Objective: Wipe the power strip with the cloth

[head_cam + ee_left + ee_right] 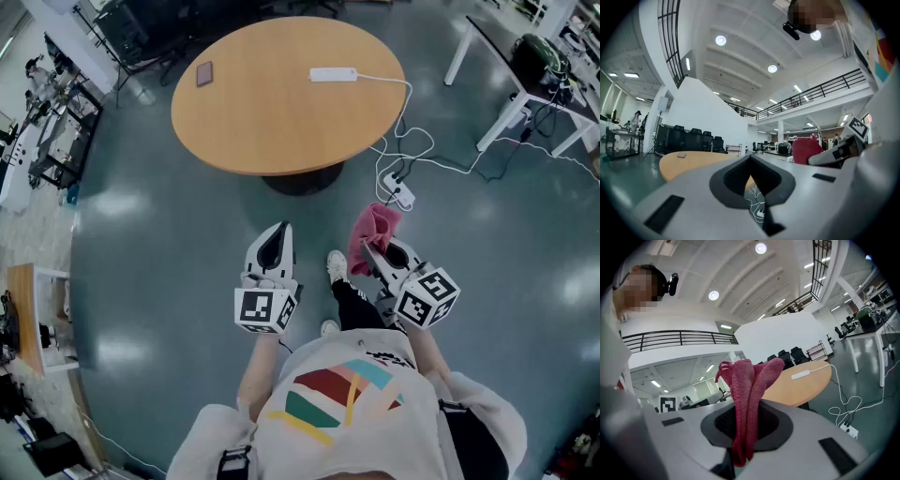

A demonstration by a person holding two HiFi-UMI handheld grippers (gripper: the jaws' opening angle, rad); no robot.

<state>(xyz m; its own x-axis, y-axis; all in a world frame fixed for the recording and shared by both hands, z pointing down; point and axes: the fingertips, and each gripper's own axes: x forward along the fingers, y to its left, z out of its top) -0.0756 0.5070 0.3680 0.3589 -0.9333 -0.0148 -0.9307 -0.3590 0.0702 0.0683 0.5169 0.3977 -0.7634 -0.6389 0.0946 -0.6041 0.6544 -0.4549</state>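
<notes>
**Cloth in hand, strip well ahead on the table**

On the person's left, the left gripper (277,236) is held level with its jaws clenched together and nothing between them. Beside it the right gripper (368,251) is clamped on the pink cloth (375,228), which stands up out of the jaws in a bunched, doubled fold.

The person stands well back from the round wooden table (253,122), so to my eye the job in hand is carrying the cloth over. Done well, that means walking right up to the table edge, bringing the loose fold down flat on the strip and dragging along its length. The free left gripper could pin one end so the strip doesn't skate about.

The power strip (334,74) lies flat on the far right part of the tabletop. It is a slim white bar, and its white cable (398,103) trails off the edge to the floor. Whether it is dusty I cannot tell from here.
</notes>
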